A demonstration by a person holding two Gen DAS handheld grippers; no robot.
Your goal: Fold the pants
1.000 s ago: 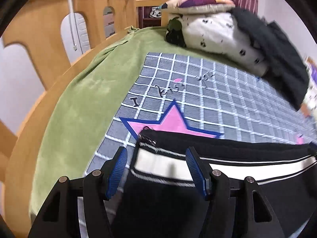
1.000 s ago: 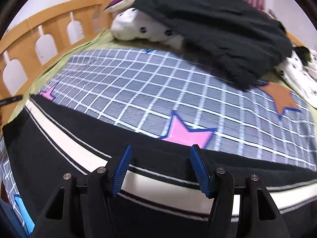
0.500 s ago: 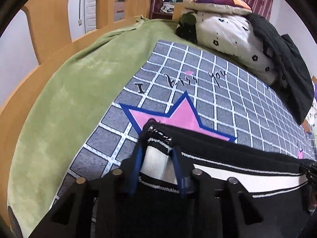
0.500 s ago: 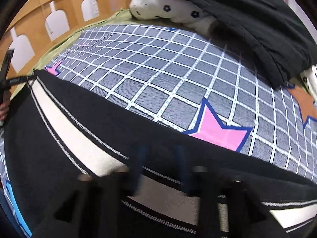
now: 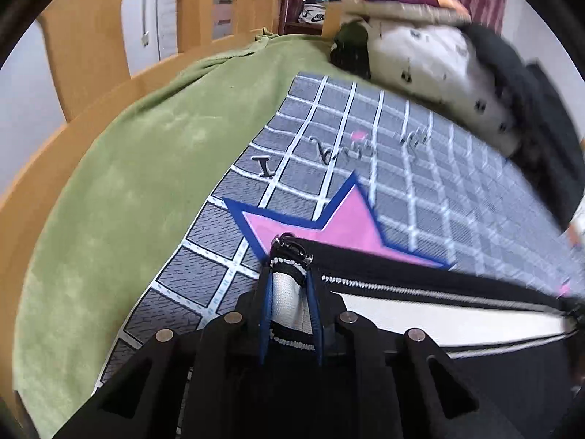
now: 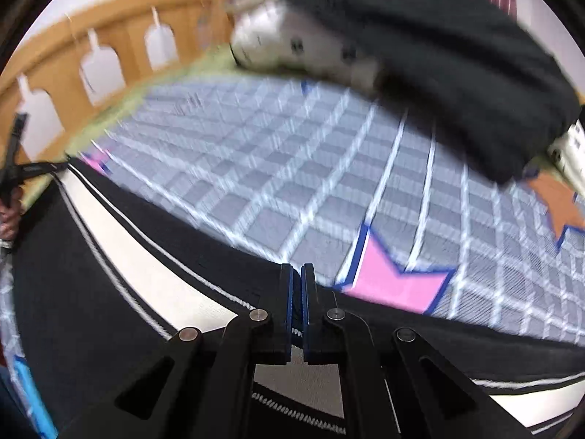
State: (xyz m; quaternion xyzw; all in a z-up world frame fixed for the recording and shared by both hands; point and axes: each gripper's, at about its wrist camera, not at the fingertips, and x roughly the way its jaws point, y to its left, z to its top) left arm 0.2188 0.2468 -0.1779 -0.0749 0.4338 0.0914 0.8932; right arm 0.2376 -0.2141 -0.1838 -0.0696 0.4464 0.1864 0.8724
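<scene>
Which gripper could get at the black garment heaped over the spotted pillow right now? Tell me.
Probably neither: the left gripper and right gripper are both shut on the pants, and the black garment lies across the checked blanket.

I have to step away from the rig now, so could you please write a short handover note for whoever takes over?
Left gripper: shut on the end of the pants, at the white stripe.
Right gripper: shut on the pants' edge farther along.
The pants lie stretched across the grid blanket on the bed, near a pink star.
Done: both ends gripped.
Left: every fold; none is visible yet.
</scene>
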